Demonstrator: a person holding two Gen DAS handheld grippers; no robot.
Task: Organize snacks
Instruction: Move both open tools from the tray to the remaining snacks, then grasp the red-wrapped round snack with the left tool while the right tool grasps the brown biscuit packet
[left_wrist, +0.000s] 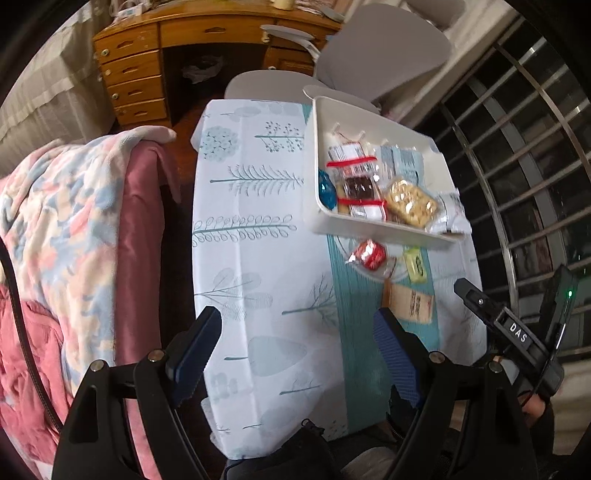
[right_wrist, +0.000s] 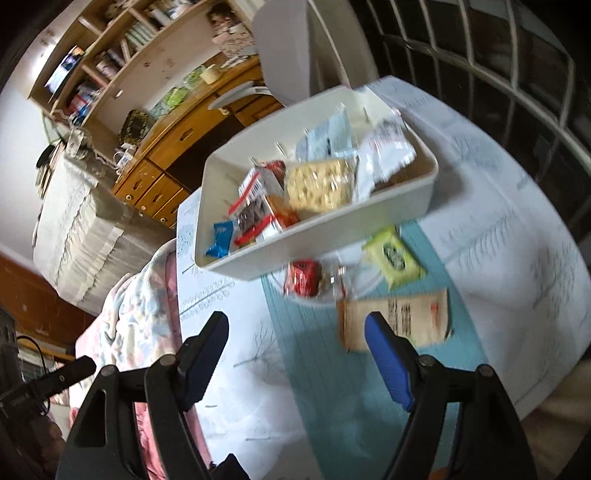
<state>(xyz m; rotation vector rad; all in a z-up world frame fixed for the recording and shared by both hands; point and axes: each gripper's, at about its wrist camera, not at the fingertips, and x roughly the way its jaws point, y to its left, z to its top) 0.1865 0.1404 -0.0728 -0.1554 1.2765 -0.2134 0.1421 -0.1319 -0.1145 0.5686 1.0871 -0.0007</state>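
White plastic formed the bin (left_wrist: 373, 229) at the upper right of the left view, already holding most of the snacks: a cracker pack (left_wrist: 410, 201), red-banded bars (left_wrist: 356, 184) and a blue packet (left_wrist: 327, 190). Three were left on the tablecloth (left_wrist: 258, 258) just below it: a red packet (left_wrist: 369, 254), a green packet (left_wrist: 415, 264) and a tan packet (left_wrist: 410, 302). I judged the sorting well over halfway. Both the left gripper (left_wrist: 297, 339) and right gripper (right_wrist: 295, 343) hung with fingers spread, holding nothing.
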